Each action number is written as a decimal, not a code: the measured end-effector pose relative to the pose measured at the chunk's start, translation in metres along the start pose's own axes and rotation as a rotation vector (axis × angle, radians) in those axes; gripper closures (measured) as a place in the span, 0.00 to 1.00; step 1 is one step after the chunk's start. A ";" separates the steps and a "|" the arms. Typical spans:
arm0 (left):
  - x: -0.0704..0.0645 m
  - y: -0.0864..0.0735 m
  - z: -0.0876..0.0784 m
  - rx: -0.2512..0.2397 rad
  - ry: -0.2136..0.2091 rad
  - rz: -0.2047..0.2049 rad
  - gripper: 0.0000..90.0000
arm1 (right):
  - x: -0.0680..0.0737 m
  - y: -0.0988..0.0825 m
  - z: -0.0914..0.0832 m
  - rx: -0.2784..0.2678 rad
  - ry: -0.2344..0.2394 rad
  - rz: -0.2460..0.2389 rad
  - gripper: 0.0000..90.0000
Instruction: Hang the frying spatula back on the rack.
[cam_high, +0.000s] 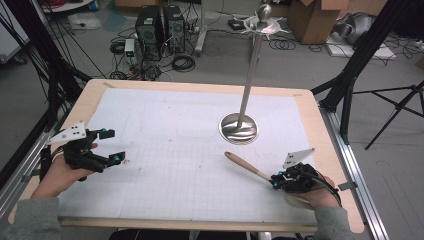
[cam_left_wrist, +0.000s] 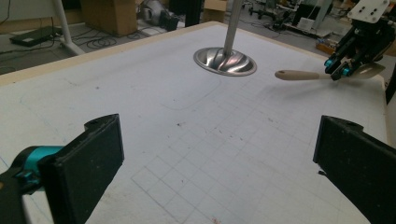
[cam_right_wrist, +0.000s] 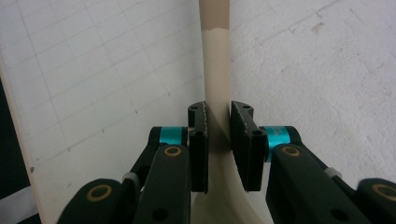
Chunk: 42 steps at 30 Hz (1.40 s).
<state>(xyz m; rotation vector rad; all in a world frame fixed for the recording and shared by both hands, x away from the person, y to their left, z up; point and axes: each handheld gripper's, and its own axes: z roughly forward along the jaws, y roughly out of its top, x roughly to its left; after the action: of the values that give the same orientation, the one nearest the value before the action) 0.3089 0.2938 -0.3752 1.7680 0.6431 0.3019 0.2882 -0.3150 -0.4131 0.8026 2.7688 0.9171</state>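
A spatula (cam_high: 245, 165) with a tan wooden handle and a cream neck lies low over the white gridded sheet at the front right, handle end pointing to the table's middle. My right gripper (cam_high: 274, 181) is shut on its neck; in the right gripper view the pads (cam_right_wrist: 200, 140) press the spatula (cam_right_wrist: 215, 56) from both sides. At the left edge my left gripper (cam_high: 113, 146) stands open with nothing between its fingers. In the left gripper view its own jaws (cam_left_wrist: 219, 158) stand wide apart, and the spatula (cam_left_wrist: 299, 74) and right gripper (cam_left_wrist: 338, 69) show at far right.
A shiny metal stand with a round base (cam_high: 239, 127) and a tall pole (cam_high: 252, 65) rises right of the table's centre. The white sheet (cam_high: 175, 150) covers a wooden table (cam_high: 320, 125). Beyond it are computer towers (cam_high: 160, 30), cables, boxes and black tripod legs (cam_high: 350, 70).
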 end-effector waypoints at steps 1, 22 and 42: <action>0.000 0.000 0.000 0.000 -0.001 0.001 0.02 | -0.001 0.000 -0.001 -0.009 0.001 -0.001 0.87; 0.000 0.003 -0.005 -0.027 -0.003 -0.007 0.02 | -0.011 0.005 -0.023 -0.153 0.051 0.000 0.87; -0.004 0.006 0.000 -0.028 -0.025 -0.002 0.02 | -0.024 0.016 -0.054 -0.250 0.033 0.014 0.87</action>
<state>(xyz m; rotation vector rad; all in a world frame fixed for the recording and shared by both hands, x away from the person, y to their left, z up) 0.3070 0.2908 -0.3693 1.7416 0.6201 0.2858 0.3012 -0.3448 -0.3619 0.7708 2.6052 1.2579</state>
